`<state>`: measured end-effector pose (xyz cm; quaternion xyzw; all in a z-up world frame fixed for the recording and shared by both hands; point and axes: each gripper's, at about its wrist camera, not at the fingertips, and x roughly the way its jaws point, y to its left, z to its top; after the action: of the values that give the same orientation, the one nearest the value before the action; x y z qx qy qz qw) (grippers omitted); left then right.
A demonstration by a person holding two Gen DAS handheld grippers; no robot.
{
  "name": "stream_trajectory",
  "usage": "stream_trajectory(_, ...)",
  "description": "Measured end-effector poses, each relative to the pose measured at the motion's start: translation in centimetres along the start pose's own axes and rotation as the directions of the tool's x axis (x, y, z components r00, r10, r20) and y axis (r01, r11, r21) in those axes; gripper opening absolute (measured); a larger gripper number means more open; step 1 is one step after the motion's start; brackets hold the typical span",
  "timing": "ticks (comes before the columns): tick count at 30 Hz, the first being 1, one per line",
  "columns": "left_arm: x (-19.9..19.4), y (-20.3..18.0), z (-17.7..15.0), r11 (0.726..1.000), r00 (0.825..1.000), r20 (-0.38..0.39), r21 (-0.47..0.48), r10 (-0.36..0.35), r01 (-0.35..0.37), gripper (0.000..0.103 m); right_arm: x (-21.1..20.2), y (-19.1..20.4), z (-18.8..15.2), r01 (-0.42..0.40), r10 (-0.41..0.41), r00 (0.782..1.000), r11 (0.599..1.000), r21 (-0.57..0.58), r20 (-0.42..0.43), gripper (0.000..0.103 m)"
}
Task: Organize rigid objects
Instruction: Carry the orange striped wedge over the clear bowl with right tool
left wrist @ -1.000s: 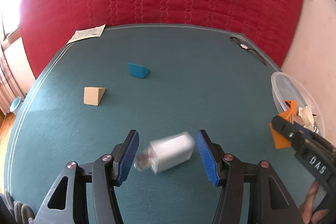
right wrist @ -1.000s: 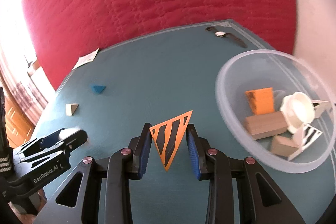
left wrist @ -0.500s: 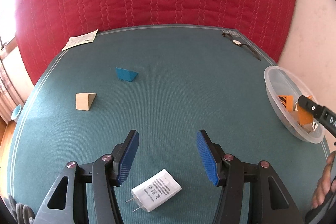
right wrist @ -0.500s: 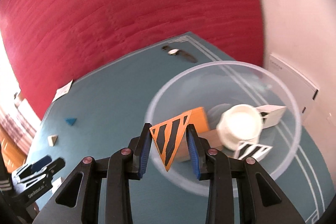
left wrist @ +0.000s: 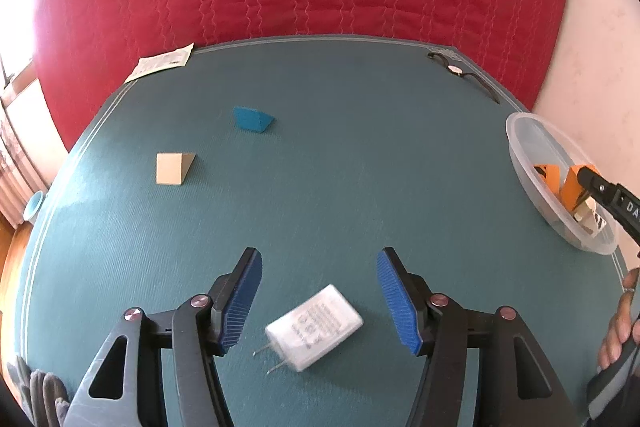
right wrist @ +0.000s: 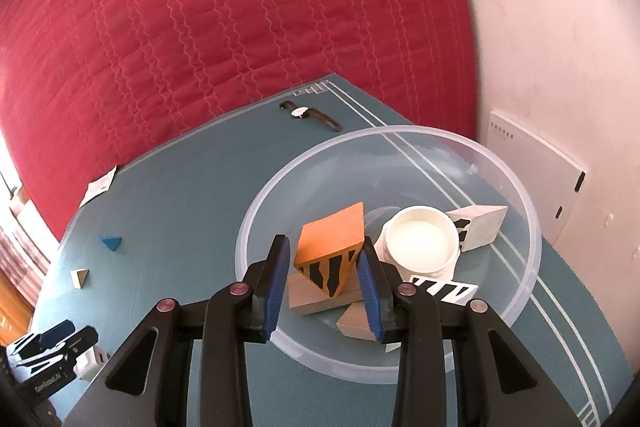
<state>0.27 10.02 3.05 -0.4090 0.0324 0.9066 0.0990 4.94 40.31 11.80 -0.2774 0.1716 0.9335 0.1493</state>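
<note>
My right gripper (right wrist: 325, 267) is over the clear plastic bowl (right wrist: 516, 195). Its jaws stand a little apart around the orange black-striped wedge (right wrist: 332, 247), which tilts onto the wooden blocks (right wrist: 308, 297) in the bowl; whether the pads still touch it I cannot tell. My left gripper (left wrist: 318, 291) is open and empty above a white plug adapter (left wrist: 314, 327) lying on the teal mat. A blue wedge (left wrist: 252, 119) and a beige wedge (left wrist: 174, 167) lie further back left. The bowl (left wrist: 524, 143) shows at the right of the left wrist view.
In the bowl lie a white round tub (right wrist: 420, 245), a white striped block (right wrist: 478, 227) and a striped card (right wrist: 444, 293). A wristwatch (left wrist: 460, 73) lies at the mat's far right corner, a paper slip (left wrist: 162, 61) at the far left. A red quilted wall stands behind.
My right gripper has moved over the bowl and its jaws have widened; the orange wedge has tipped down onto the blocks. The white adapter has dropped from between my left jaws onto the mat.
</note>
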Motion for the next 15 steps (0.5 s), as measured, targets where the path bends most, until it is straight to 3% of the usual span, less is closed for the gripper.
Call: stream_trajectory(15, 0.4, 0.8, -2.6, 1.000, 0.998, -0.066, 0.001, -0.021, 0.022, 0.064, 0.3, -2.0, -0.1, 0.105, -0.105, 0.994, 0.993, 0.056, -0.009, 0.038)
